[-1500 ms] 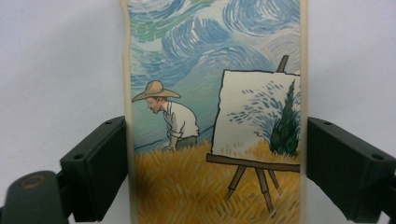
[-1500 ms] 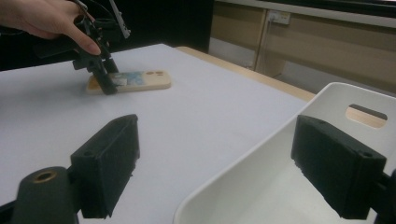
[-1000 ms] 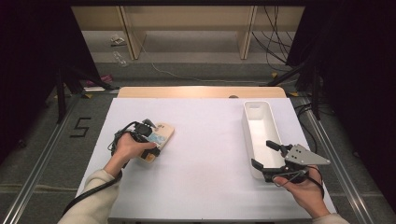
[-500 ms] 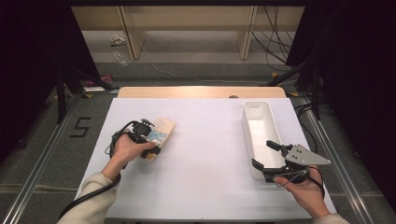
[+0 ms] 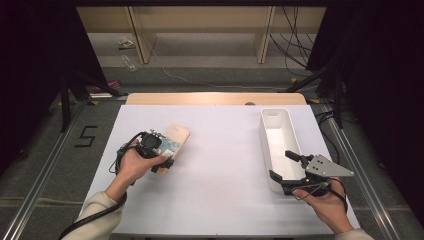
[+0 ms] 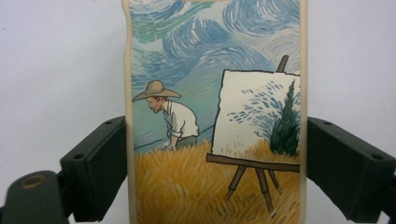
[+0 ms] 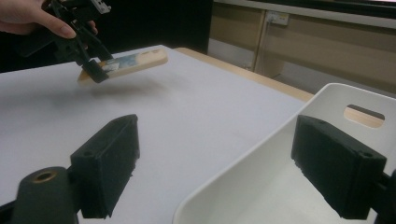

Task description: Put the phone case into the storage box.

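Note:
A phone case [image 5: 176,138] printed with a painting of a man in a straw hat beside an easel hangs tilted just above the white table, at its left. My left gripper [image 5: 165,149] is shut on it, one jaw pressing each long edge of the case [image 6: 215,116]. In the right gripper view the case [image 7: 135,60] casts a shadow on the table below the left gripper [image 7: 93,65]. My right gripper [image 5: 281,165] stands open at the near end of a white bin [image 5: 267,140], one jaw outside its wall [image 7: 252,158] and one over its inside.
The white table top [image 5: 225,150] ends in a wooden strip [image 5: 215,98] at the far edge. The long bin lies lengthwise at the right and holds nothing that I can see. Dark stands and cables [image 5: 300,45] stand on the floor beyond.
My left gripper has lifted the phone case a little and carried it slightly away from the person. The right gripper has stayed where it was.

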`<state>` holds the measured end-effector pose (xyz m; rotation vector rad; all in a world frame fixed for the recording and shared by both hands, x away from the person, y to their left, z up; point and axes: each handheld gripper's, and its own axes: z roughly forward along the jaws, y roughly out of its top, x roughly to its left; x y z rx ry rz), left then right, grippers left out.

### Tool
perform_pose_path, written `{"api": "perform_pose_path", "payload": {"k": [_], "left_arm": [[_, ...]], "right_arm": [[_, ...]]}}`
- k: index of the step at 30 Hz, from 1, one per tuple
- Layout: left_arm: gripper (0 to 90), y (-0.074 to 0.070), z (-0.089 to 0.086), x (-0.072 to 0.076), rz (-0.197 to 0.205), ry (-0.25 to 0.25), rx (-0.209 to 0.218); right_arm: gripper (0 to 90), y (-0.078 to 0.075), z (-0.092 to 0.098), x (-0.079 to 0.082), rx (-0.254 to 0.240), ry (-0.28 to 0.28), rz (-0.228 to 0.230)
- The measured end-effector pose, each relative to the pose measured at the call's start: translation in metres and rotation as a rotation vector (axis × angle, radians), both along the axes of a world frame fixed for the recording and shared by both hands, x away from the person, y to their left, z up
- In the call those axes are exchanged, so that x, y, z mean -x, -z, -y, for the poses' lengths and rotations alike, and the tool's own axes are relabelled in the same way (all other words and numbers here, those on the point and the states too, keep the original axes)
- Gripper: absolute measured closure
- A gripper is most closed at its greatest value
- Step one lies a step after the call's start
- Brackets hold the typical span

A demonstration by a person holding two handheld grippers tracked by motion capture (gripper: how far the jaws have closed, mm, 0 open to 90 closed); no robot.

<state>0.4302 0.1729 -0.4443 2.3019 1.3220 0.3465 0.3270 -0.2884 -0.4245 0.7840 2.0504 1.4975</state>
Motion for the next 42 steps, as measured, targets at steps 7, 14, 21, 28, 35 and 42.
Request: {"api": "perform_pose_path", "payload": {"k": [7,14,21,28,35,42], "left_arm": [[11.3,-0.002,0.004,0.010,0.041,0.013,0.008],[11.3,-0.004,0.007,0.017,0.078,0.022,0.019],[11.4,-0.008,0.010,0.025,0.111,0.033,0.031],[11.4,-0.009,0.012,0.031,0.138,0.041,0.041],[11.5,-0.010,0.016,0.037,0.164,0.058,0.058],[11.4,-0.010,0.018,0.042,0.179,0.072,0.060]], "right_arm": [[16.1,0.000,0.000,0.000,0.000,0.000,0.001],[16.1,0.001,-0.001,-0.001,0.001,0.000,-0.003],[16.0,0.001,-0.001,0.000,0.002,0.000,-0.005],[16.0,0.001,-0.002,0.000,0.003,-0.001,-0.004],[16.0,0.001,-0.002,0.000,0.004,-0.001,-0.002],[16.1,0.001,-0.003,0.000,0.000,0.000,-0.002]]}}
